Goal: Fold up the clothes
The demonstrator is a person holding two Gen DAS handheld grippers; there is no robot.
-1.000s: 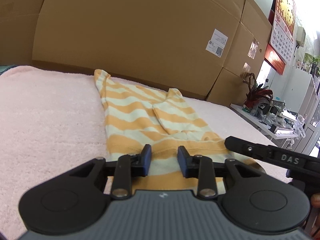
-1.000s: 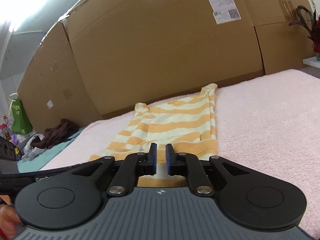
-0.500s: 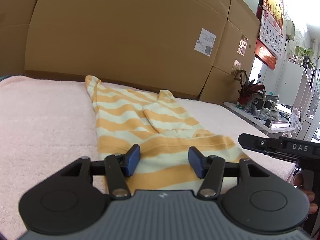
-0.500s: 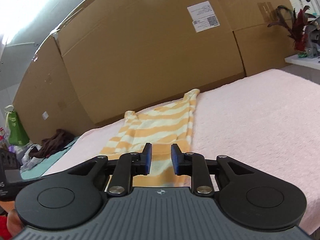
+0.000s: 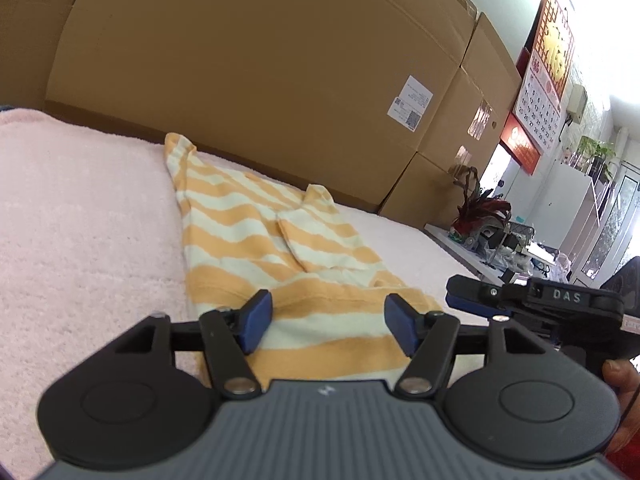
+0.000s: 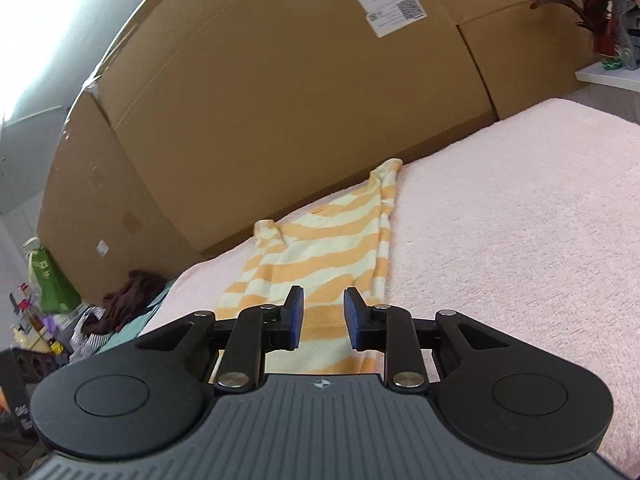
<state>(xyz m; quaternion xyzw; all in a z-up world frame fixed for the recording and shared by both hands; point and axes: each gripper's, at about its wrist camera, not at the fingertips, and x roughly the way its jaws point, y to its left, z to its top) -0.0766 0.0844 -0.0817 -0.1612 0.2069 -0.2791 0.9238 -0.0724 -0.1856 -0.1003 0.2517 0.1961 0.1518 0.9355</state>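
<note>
Left wrist view: the left gripper (image 5: 328,326) is opening, pads spread wide above the shirt's (image 5: 280,248) near hem, pinching nothing. The right gripper (image 6: 323,317) stands partly spread over the same hem, also empty. The striped shirt lies flat on a pink blanket (image 6: 520,240), cardboard boxes (image 5: 260,80) behind.

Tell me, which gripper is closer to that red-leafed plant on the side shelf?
Right. The right gripper sits on the side of the striped shirt toward the plant; the left gripper, jaws opening, is farther.
</note>
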